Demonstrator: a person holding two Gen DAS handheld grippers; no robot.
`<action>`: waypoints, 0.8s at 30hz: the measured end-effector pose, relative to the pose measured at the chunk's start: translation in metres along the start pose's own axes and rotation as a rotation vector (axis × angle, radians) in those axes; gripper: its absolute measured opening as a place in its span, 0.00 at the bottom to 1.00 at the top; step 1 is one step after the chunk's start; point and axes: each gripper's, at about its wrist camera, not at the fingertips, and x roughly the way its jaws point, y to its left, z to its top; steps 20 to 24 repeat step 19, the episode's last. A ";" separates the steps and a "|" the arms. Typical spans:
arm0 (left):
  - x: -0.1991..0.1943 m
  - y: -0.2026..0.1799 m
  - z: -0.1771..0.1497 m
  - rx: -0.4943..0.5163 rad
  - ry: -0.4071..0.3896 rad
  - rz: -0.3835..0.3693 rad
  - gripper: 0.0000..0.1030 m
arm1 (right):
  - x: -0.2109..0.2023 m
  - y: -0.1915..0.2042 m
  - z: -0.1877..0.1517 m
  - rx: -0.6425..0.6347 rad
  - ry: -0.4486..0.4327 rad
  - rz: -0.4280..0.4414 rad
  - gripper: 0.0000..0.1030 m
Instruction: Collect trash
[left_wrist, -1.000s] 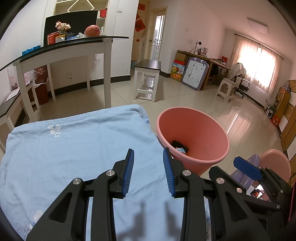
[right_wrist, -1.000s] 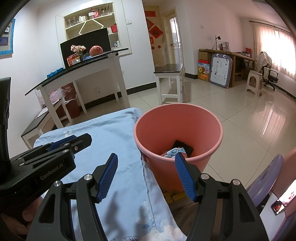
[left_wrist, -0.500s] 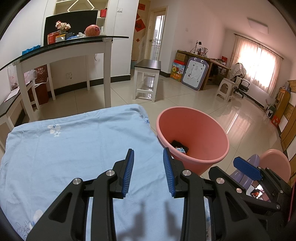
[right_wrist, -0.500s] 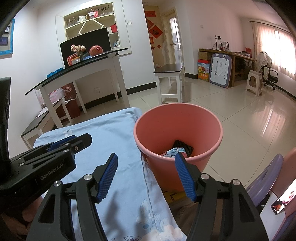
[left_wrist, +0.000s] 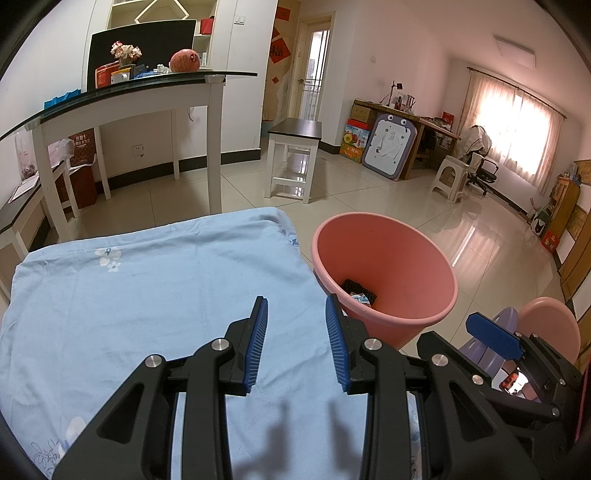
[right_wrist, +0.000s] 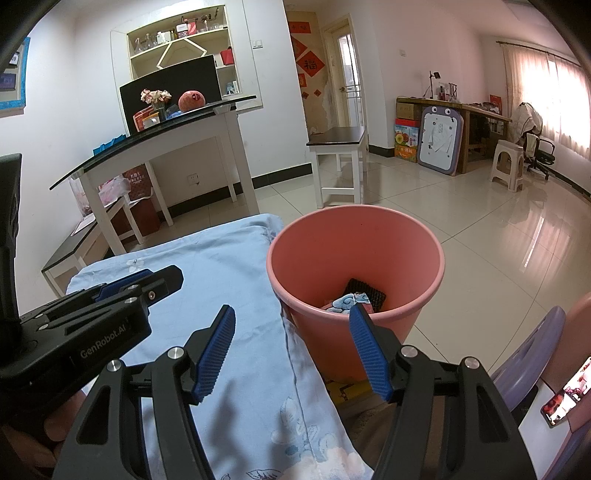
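above the blue cloth (left_wrist: 147, 295), nothing has shifted since a second ago: left gripper (left_wrist: 295, 343) and right gripper (right_wrist: 291, 350) both stay spread, empty. trash (right_wrist: 347, 300) lies inside the pink bucket (right_wrist: 314, 254).

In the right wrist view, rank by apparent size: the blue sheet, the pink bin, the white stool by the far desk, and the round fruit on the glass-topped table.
1. blue sheet and pink bin: near alike in frame area, too close to rank.
2. white stool.
3. round fruit.
Stool and fruit are far off, so the lens shrinks them.
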 end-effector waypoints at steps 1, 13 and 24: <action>0.000 0.000 0.000 -0.001 0.000 0.000 0.32 | 0.000 0.000 -0.001 0.000 0.001 0.000 0.62; 0.001 -0.003 -0.005 -0.002 0.001 0.012 0.32 | 0.000 0.000 0.001 0.000 0.001 0.000 0.62; 0.002 -0.001 -0.007 -0.015 0.013 0.010 0.32 | 0.000 0.000 0.001 -0.001 0.004 -0.001 0.62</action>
